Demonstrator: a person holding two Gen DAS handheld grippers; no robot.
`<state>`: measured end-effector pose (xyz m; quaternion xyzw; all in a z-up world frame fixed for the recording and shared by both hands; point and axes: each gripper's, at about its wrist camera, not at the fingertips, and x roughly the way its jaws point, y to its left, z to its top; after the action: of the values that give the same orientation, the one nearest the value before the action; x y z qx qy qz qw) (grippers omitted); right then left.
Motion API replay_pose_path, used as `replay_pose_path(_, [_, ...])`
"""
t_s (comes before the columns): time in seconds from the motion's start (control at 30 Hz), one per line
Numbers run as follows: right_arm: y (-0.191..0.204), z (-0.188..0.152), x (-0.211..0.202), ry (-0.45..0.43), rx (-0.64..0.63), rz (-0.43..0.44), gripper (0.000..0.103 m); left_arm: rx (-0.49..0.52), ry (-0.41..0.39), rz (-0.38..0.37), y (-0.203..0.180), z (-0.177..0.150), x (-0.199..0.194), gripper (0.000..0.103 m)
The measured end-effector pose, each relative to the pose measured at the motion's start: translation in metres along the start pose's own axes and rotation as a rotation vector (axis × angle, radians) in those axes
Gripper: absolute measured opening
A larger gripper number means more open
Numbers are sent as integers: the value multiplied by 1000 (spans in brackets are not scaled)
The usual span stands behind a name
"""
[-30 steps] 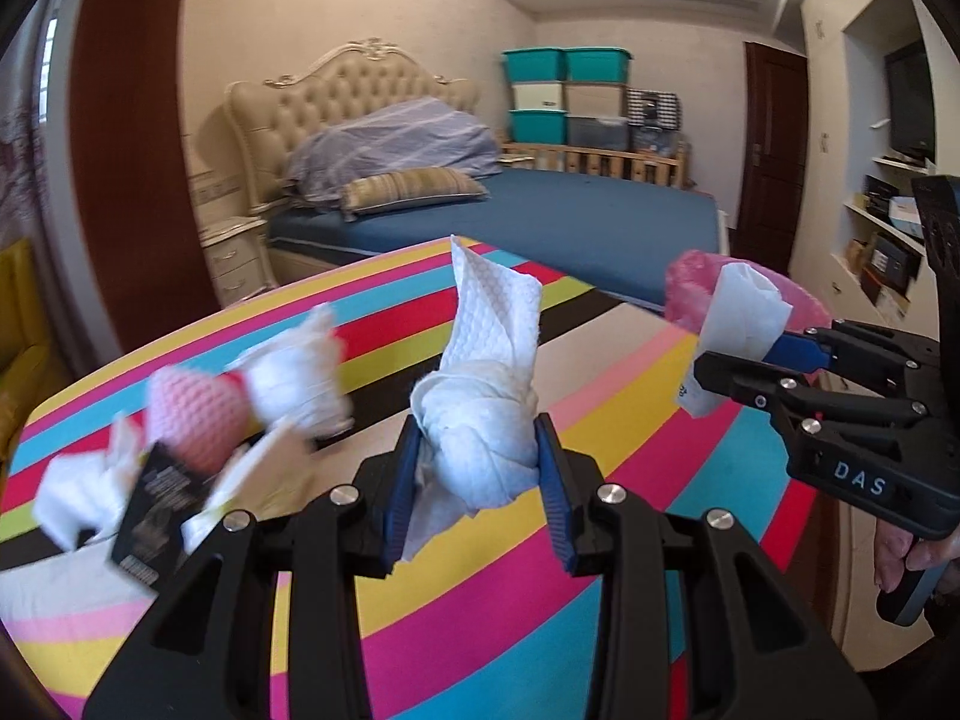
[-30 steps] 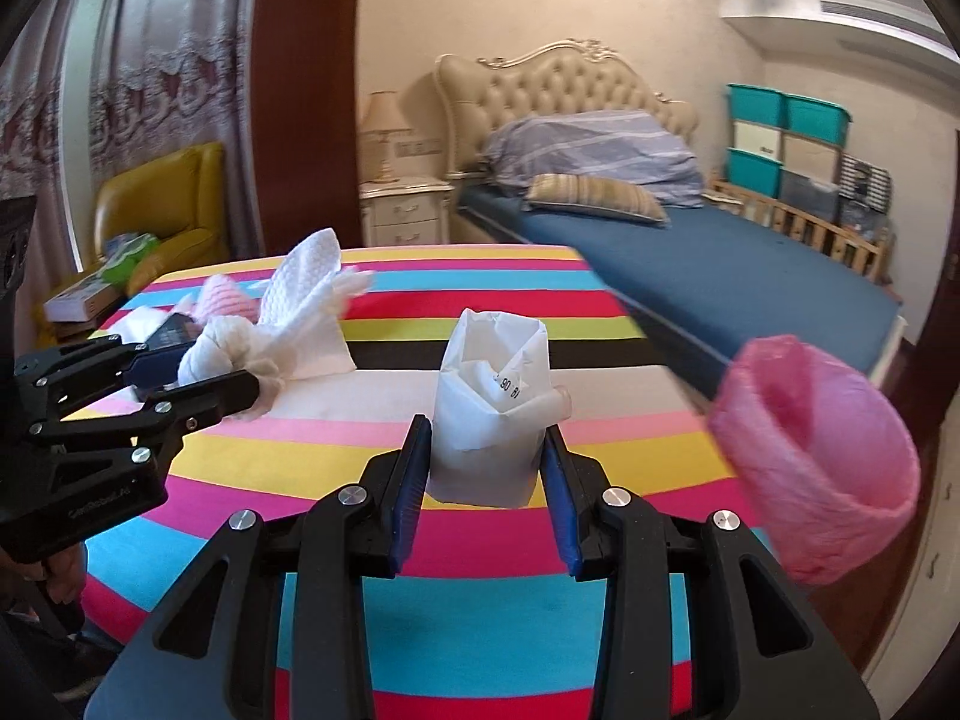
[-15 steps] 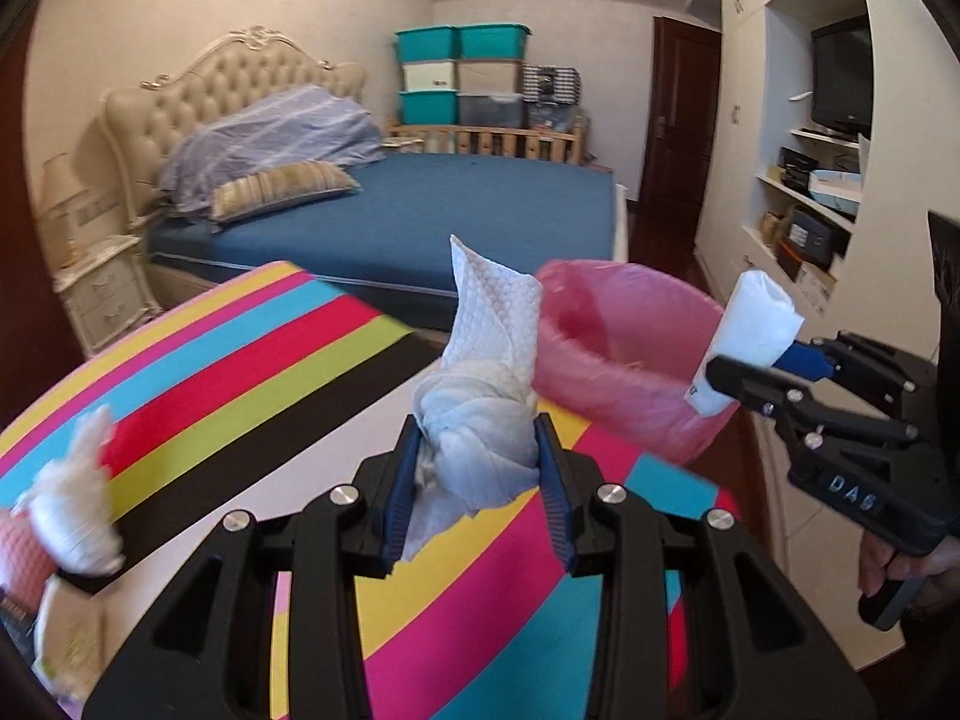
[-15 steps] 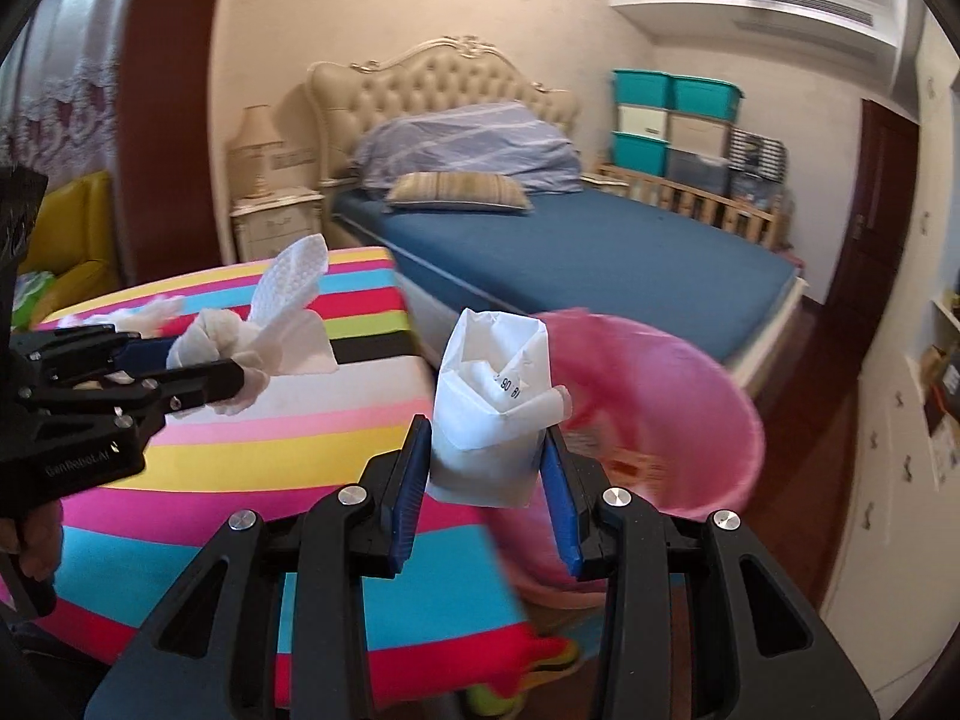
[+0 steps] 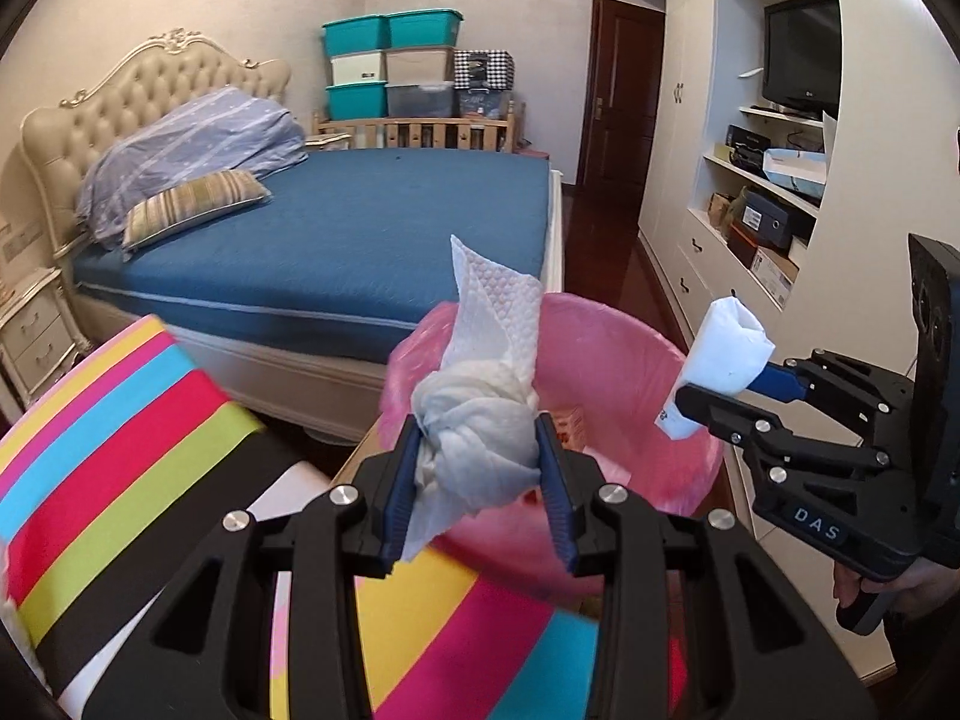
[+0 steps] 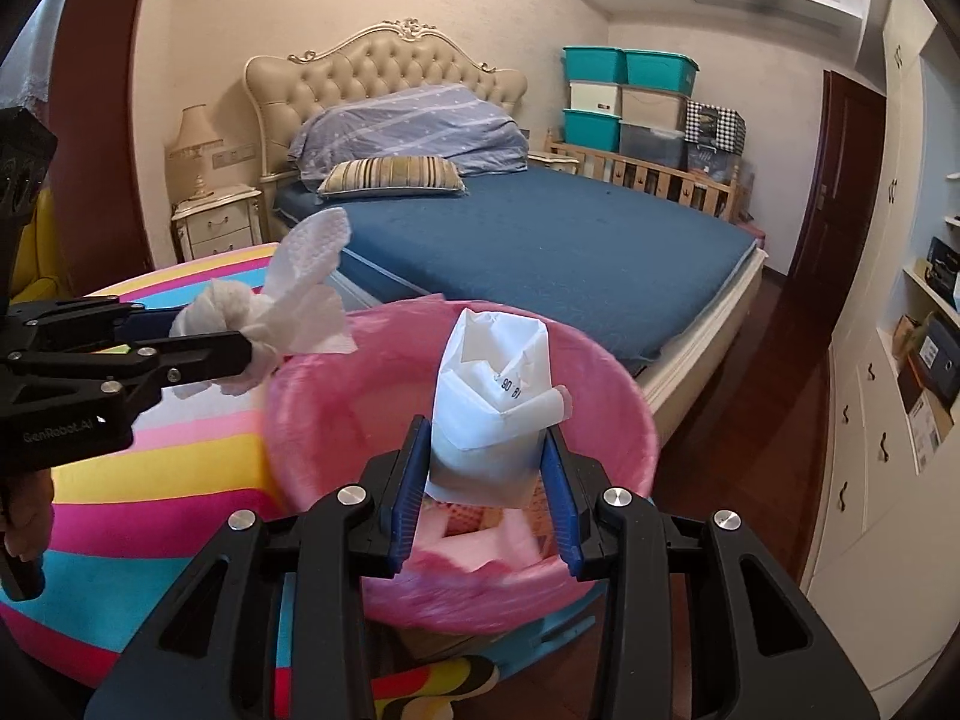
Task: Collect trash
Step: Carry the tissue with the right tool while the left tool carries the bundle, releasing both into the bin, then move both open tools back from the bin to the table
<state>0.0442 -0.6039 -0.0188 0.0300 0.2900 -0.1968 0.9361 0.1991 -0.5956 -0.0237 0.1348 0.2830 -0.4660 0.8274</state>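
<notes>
My left gripper [image 5: 478, 474] is shut on a knotted white paper towel [image 5: 480, 420], held at the near rim of the pink-lined trash bin [image 5: 624, 360]. It also shows in the right wrist view [image 6: 252, 354] with the towel [image 6: 288, 312], left of the bin. My right gripper [image 6: 486, 480] is shut on a folded white paper packet [image 6: 492, 396] and holds it over the bin's opening [image 6: 360, 396]. The right gripper also shows in the left wrist view [image 5: 720, 396] with the packet [image 5: 720, 360] above the bin's right rim. Some trash lies inside the bin.
The table with the striped rainbow cloth [image 5: 120, 450] lies left of the bin. A bed with a blue mattress [image 5: 360, 228] stands behind. White cupboards and shelves [image 5: 750, 180] line the right wall, with dark wood floor [image 6: 750, 408] between.
Both grippers have swung right from over the striped table to the pink bin, each still holding its paper. The other trash on the table has left the view.
</notes>
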Motion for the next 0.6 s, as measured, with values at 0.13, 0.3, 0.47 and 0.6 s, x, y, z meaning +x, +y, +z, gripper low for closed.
replay_pose_path(0.13, [-8,3,7,-3,-1,7,38,9,13,-29,-7,12,30,38])
replay_pose_path(0.3, [-19,3,15,-21,20,6,59,-7,23,-27,-4,20,56,52])
replay_pose_path(0.47, [-19,3,9,-42,23,-3,61,-23,-3,18,11,8,41,72])
replay_pose_path(0.6, [-17,2,-6,-58,38,-3,63,-8,-30,87,16,-4,19,89])
